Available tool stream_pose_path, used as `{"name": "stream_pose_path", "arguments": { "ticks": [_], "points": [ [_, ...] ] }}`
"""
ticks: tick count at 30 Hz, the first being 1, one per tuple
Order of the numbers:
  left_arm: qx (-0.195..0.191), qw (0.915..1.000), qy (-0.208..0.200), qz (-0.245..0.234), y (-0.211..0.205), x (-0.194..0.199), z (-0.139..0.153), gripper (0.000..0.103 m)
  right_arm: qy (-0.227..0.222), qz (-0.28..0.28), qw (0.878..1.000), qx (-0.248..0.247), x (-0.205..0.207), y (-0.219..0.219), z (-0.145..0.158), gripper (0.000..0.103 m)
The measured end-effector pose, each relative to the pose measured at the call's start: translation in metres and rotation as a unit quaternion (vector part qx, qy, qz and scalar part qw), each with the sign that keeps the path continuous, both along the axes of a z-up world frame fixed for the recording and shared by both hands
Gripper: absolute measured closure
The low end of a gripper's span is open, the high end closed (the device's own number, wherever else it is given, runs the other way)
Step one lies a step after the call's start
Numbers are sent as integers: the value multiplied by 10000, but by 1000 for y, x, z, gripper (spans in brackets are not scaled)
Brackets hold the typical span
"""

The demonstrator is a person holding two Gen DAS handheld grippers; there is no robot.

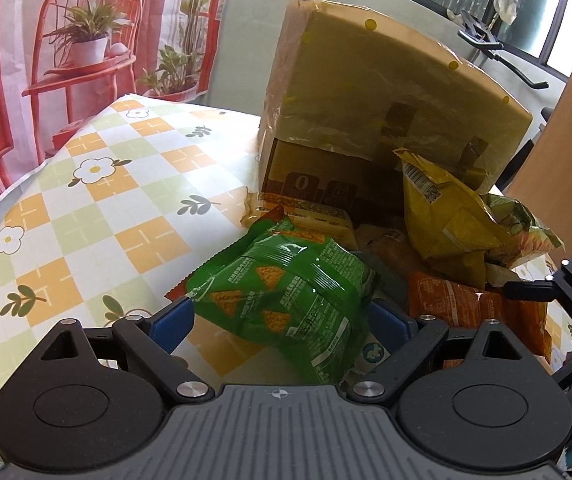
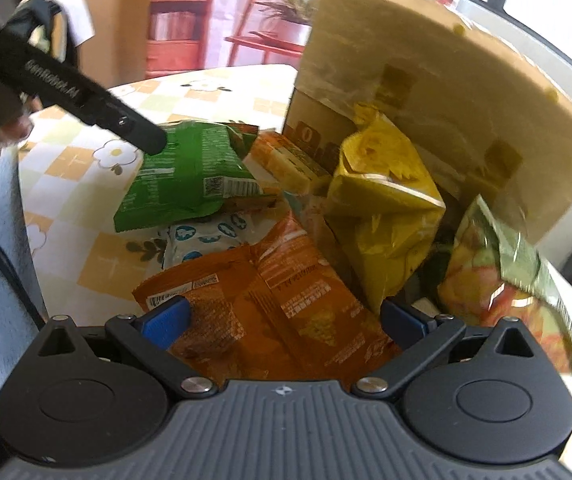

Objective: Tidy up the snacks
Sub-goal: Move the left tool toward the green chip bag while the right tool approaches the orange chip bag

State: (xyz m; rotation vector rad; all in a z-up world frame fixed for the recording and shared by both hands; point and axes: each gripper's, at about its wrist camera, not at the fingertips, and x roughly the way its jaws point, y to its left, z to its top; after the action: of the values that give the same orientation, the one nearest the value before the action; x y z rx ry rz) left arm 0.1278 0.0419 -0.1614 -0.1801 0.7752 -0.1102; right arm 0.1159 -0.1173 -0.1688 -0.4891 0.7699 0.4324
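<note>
A green snack bag (image 1: 286, 288) (image 2: 190, 176) sits crosswise between the blue pads (image 1: 172, 322) of my left gripper (image 1: 282, 320). The jaws stand wide and both pads touch the bag's sides. One finger (image 2: 126, 120) of the left gripper reaches over the bag's far end. My right gripper (image 2: 282, 322) is open wide just above a flat orange snack bag (image 2: 286, 300) (image 1: 466, 304), which lies under and between its pads. A crumpled yellow bag (image 2: 378, 200) (image 1: 446, 220) leans against the box behind.
A tall cardboard box (image 1: 366, 92) (image 2: 446, 100) wrapped in yellowish film stands at the back. Around it lie a green-and-orange bag (image 2: 498, 272), a white-and-blue packet (image 2: 206, 240) and an orange-yellow packet (image 1: 314, 216). A checked flower tablecloth (image 1: 106, 200) covers the round table, whose edge is near on the left.
</note>
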Motion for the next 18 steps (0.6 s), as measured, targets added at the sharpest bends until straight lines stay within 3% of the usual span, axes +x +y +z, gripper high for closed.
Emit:
{"name": "stream_pose_path", "arguments": {
  "ticks": [4, 7, 13, 18],
  "points": [
    [-20, 10000, -15, -64, -1, -1, -1, 9, -52, -521, 9981, 315, -10, -4, 10, 2],
    [-37, 9999, 11, -122, -2, 0, -3, 9, 14, -546, 9958, 735, -18, -10, 18, 2],
    [-71, 9999, -15, -137, -1, -5, -4, 9, -185, -43, 9995, -257, -12, 4, 14, 2],
    [-110, 9999, -13, -120, 1, -6, -4, 9, 85, 417, 9985, -351, 7, 8, 5, 2]
  ]
}}
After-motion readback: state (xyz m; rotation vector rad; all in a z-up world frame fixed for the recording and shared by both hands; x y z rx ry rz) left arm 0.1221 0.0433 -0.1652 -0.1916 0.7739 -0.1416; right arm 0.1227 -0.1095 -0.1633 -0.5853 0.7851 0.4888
